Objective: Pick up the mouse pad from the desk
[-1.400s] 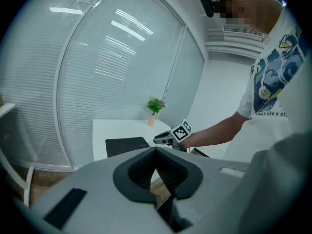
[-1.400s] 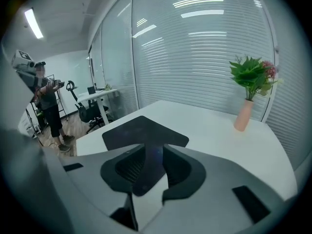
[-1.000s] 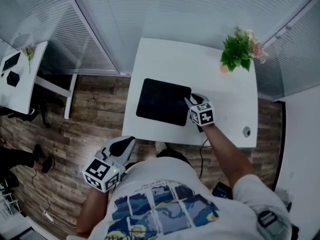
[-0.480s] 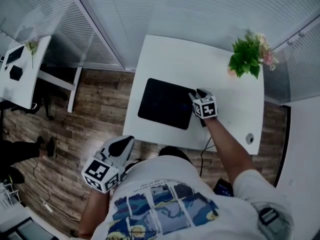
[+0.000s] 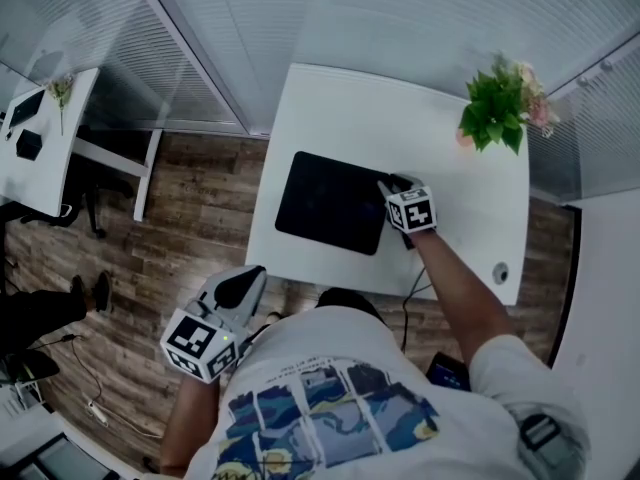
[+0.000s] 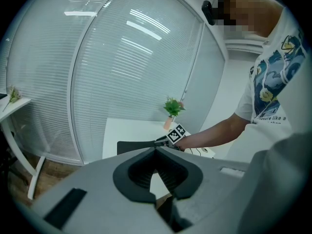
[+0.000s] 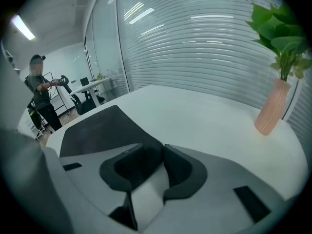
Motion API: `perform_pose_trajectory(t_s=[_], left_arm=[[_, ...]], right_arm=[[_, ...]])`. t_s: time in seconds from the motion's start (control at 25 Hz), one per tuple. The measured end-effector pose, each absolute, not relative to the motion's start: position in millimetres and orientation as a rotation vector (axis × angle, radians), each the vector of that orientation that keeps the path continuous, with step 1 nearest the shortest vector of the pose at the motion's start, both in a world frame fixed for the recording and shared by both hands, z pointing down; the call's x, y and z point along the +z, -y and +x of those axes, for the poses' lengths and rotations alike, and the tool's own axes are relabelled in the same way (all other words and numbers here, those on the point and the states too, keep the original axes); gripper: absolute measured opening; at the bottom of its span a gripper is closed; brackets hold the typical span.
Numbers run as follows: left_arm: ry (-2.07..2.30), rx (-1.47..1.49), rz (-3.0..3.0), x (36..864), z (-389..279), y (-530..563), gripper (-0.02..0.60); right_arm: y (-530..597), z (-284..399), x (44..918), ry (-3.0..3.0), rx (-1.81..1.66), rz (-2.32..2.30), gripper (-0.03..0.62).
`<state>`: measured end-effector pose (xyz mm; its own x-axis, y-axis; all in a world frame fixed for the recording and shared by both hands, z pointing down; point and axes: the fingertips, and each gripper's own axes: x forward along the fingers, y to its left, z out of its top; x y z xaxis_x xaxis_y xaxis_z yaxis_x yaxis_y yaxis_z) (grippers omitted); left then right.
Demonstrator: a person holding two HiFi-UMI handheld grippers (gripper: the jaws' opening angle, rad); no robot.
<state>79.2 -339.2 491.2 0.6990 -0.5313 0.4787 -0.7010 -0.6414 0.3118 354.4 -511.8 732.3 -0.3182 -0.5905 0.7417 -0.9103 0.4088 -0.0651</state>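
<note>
The mouse pad [image 5: 330,203] lies flat on the left half of the desk [image 5: 470,208]; judged thin, light and limp, best pinched at its right edge. The right gripper [image 5: 388,184] is at that edge, jaws narrowly apart, having just been closing, pad edge at their tips, ungripped. The left gripper [image 5: 243,280] hangs off the desk, jaws together, empty

Office corner around the white worktop [image 5: 330,108]
A green plant [image 5: 492,106] in a pink vase [image 7: 274,107] stands at the worktop's far right corner; a round cable hole [image 5: 500,273] sits near its right front edge; slatted glass walls [image 5: 400,13] rise behind; wood-plank floor [image 5: 190,233] lies to the left, with a second white table [image 5: 50,168] beyond it; a person [image 7: 41,99] stands far off.
</note>
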Motion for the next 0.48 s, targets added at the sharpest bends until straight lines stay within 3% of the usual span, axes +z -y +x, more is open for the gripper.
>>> perform_pose_trajectory(t_s=[0.48], left_arm=[[0.938, 0.463, 2.439, 490.3, 62.4, 320.3, 0.002]], right_arm=[[508.4, 346.8, 724.0, 2.008, 0.655, 1.315, 0.047]])
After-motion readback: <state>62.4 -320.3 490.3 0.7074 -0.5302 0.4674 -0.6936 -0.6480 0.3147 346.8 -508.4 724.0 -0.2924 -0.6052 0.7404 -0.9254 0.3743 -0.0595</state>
